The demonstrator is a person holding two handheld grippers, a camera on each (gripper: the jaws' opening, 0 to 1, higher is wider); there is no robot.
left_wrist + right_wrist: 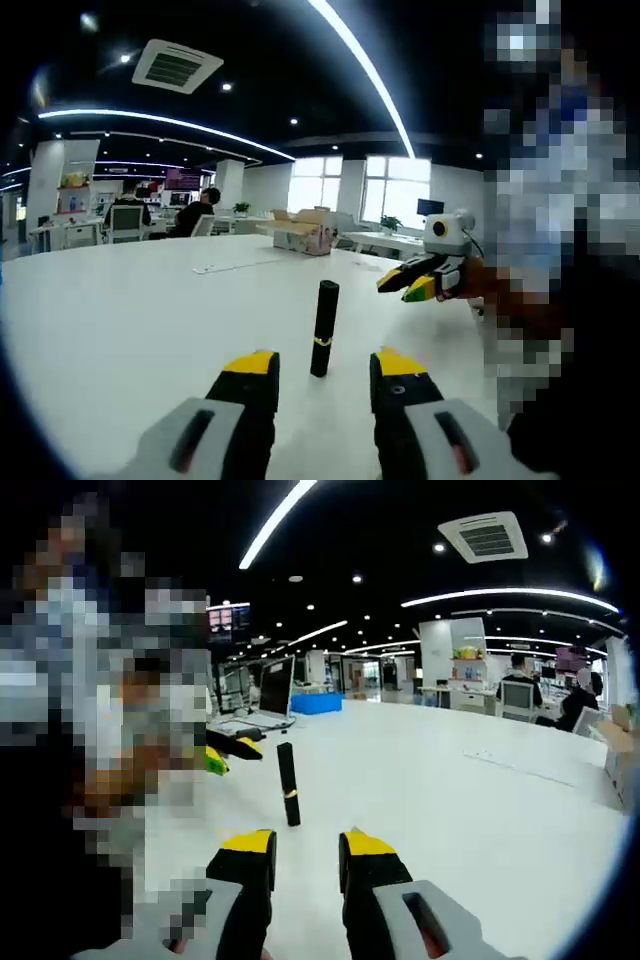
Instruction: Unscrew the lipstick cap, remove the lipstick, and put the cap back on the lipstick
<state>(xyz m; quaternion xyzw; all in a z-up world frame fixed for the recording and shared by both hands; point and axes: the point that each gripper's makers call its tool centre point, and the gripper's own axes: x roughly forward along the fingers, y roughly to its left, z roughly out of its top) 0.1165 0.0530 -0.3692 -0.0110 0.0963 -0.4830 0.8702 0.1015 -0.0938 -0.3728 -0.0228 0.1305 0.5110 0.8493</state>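
The black lipstick (323, 328) stands upright (long axis vertical) on the white table (120, 320) of an open office, between both grippers (325, 365) (305, 843), whose jaws are parted and empty.

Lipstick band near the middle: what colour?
Gold, on the black lipstick; clearest in the left gripper view.
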